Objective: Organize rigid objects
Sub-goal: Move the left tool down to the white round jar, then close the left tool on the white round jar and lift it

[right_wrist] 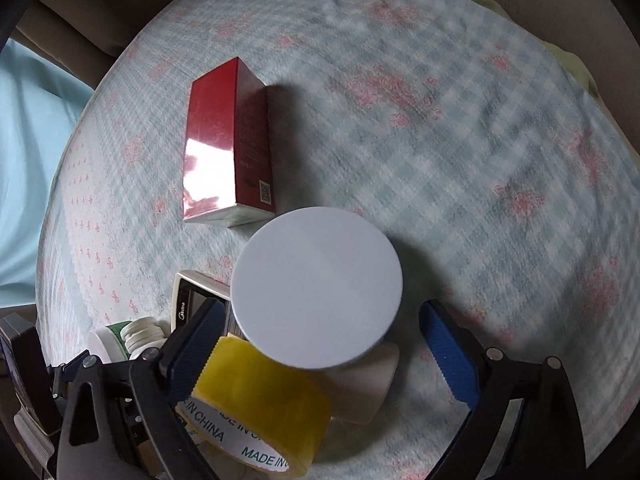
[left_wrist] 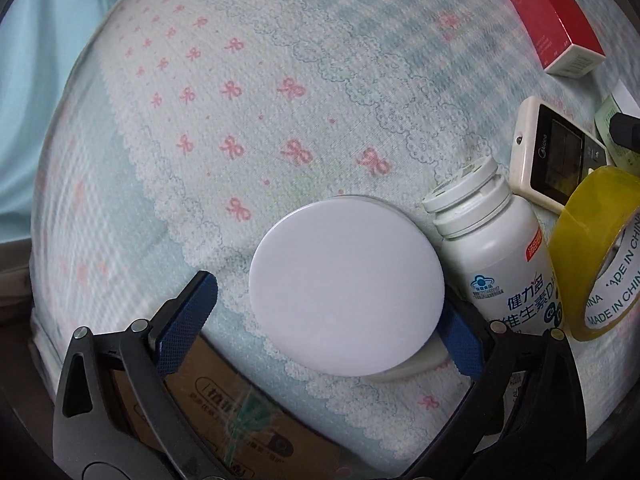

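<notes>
On a patterned cloth, a white vitamin bottle (left_wrist: 492,248) lies next to a yellow tape roll (left_wrist: 600,252), a cream remote (left_wrist: 556,156) and a red box (left_wrist: 548,16). My left gripper (left_wrist: 324,312) is open, its blue pads on either side of a white round disc (left_wrist: 344,284), and it holds nothing. In the right wrist view, my right gripper (right_wrist: 324,348) is open around a similar white disc (right_wrist: 316,284) on a white cup-like base (right_wrist: 364,384). The tape roll (right_wrist: 256,400) lies by its left finger (right_wrist: 196,344). The red box (right_wrist: 228,140) lies farther ahead.
A cardboard box (left_wrist: 224,412) sits below the cloth's near edge in the left wrist view. Pale blue fabric (left_wrist: 40,80) hangs at the left. The remote (right_wrist: 196,296) and white bottle caps (right_wrist: 132,336) crowd the right gripper's left side. Open cloth (right_wrist: 500,160) stretches right.
</notes>
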`<state>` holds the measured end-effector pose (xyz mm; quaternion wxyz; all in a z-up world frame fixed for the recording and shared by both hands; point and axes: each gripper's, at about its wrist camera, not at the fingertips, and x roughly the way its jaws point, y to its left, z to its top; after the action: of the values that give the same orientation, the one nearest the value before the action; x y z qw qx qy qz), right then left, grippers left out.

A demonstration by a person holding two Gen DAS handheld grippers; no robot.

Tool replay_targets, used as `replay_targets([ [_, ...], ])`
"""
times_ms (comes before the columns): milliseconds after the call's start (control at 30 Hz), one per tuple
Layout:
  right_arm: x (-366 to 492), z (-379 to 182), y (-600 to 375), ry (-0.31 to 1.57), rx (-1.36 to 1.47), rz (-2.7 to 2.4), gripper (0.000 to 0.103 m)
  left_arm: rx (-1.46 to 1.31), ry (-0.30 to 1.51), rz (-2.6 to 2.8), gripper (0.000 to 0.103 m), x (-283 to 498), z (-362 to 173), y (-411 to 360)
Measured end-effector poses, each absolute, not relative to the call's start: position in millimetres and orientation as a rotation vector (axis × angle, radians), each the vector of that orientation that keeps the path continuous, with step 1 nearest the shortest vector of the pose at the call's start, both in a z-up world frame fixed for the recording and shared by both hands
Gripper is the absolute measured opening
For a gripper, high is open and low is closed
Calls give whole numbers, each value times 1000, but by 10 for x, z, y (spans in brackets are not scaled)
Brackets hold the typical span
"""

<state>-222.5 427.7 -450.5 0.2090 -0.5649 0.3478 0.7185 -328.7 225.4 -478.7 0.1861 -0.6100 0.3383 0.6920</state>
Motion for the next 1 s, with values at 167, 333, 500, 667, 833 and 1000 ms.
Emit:
replay_targets([
  [167, -2223, -4539, 4340, 977, -1557, 1989, 84, -1692, 936, 1883, 74, -3256, -4812, 2340],
  [333, -2217, -4505, 4344, 955, -1575, 2021, 68, -1682, 912, 1899, 74, -3267, -4784, 2357],
  [500, -2177, -4483, 4366, 952, -1579, 2037, 68, -1694, 881, 1910, 73, -3293, -4724, 2306],
  [667, -2093, -4372, 4366, 927, -1571, 2073, 68, -1698, 837, 1947, 71, -3346, -4544, 2164],
  [833, -1978, -4168, 4392, 925, -1538, 2121, 68, -1692, 778, 2006, 70, -3331, -4236, 2036],
  [1000, -1862, -3932, 4370, 890, -1501, 2192, 68, -1659, 713, 2089, 70, -3244, -3907, 2035],
])
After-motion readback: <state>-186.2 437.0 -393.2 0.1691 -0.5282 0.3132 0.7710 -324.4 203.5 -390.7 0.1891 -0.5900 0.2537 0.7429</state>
